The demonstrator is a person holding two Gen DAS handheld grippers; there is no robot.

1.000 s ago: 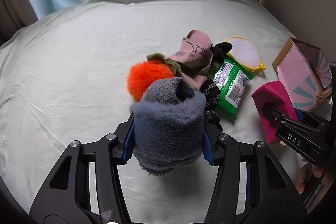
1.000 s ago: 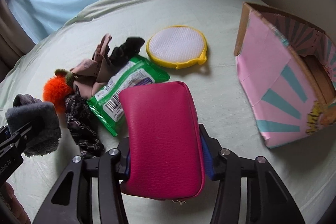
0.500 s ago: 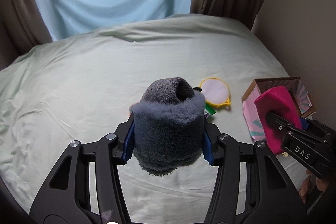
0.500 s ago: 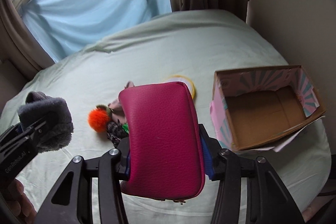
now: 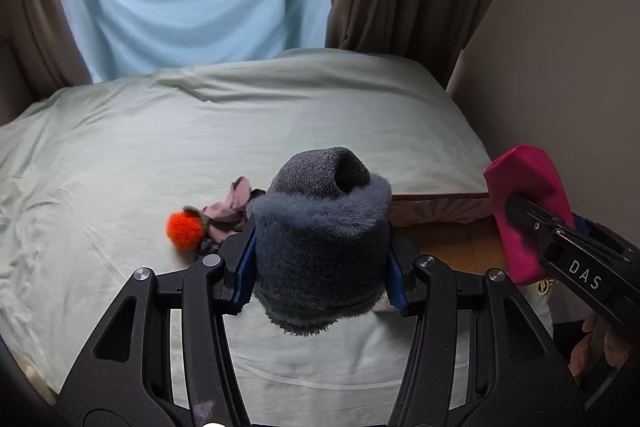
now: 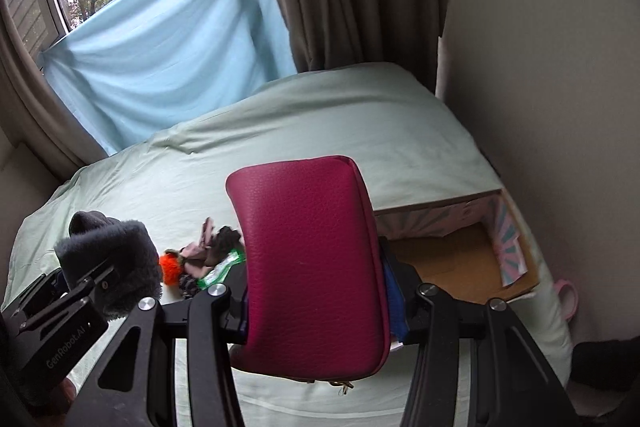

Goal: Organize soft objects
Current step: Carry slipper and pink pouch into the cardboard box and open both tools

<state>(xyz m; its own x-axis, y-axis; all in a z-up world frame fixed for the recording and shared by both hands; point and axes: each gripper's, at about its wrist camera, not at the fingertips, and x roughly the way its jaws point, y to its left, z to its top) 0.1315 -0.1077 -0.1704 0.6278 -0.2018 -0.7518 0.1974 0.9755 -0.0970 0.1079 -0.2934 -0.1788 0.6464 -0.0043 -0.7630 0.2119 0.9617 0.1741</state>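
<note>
Left gripper (image 5: 320,263) clamped on grey fuzzy sock (image 5: 320,247), right gripper (image 5: 560,239) holding magenta pouch (image 5: 528,211) above open cardboard box (image 5: 452,239), orange pompom (image 5: 184,231) on bed (image 5: 160,147).

Fuzzy grey sock (image 5: 320,251) hides most of cardboard box (image 5: 448,243)

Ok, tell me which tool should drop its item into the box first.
Right. The right tool, shut on the magenta pouch, hangs beside the open box on its own side. The left tool, gripping the grey fuzzy sock, sits farther left, toward the pile.
</note>
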